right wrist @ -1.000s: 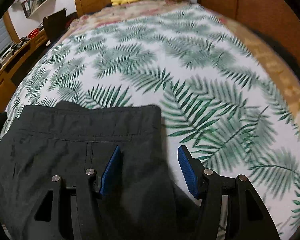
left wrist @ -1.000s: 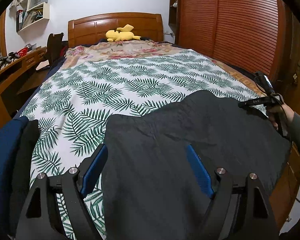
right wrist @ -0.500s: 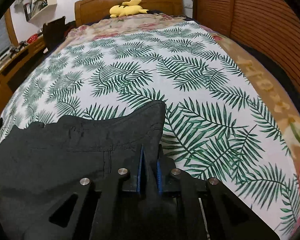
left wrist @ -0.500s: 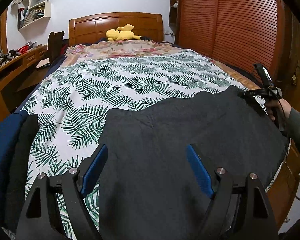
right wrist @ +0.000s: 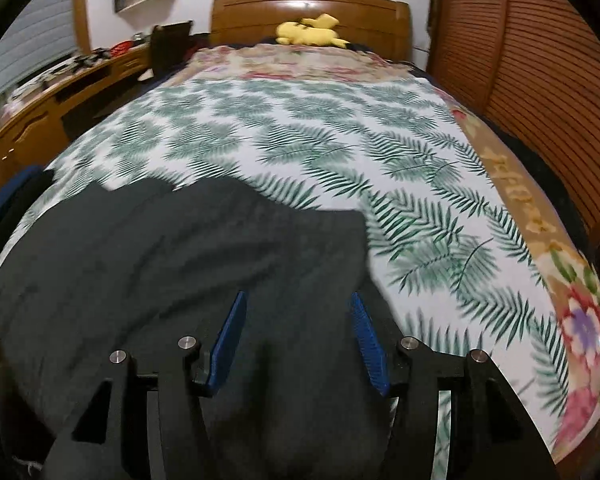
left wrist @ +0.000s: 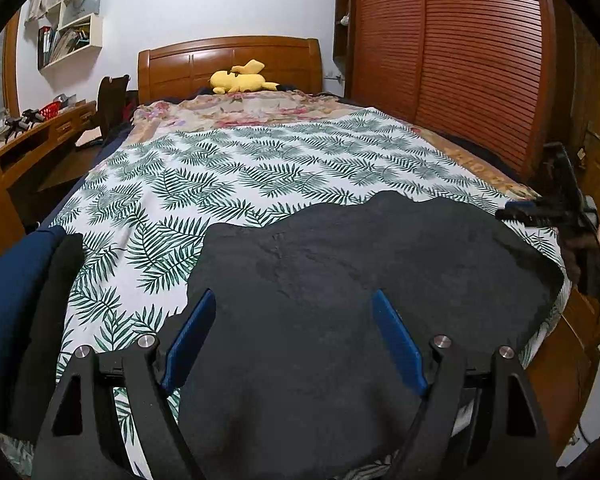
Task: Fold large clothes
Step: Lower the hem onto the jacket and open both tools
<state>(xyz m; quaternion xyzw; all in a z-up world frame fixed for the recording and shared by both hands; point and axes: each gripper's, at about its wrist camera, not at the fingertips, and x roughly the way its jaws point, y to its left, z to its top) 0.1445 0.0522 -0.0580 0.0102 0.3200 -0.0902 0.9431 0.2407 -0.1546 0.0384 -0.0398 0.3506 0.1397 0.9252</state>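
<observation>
Presently both the left gripper [left wrist: 292, 340] and right gripper [right wrist: 298, 336] stand open above the dark trousers [left wrist: 360, 280], spread unfolded on the bed [left wrist: 260, 168]; folding remains

The garment [left wrist: 340, 280] lay spread flat on the bed [left wrist: 260, 168], at its foot end, over the leaf-print cover [left wrist: 204, 184]. A plush toy [left wrist: 242, 78] rested at the far end, just before the headboard [left wrist: 228, 60]. Folded clothes [left wrist: 24, 300] sat at the bed's left edge, beside the garment. A bench [left wrist: 28, 148] ran along the left of the bed, with wall shelves [left wrist: 72, 24] above it. The wardrobe [left wrist: 460, 60] stood to the right.
</observation>
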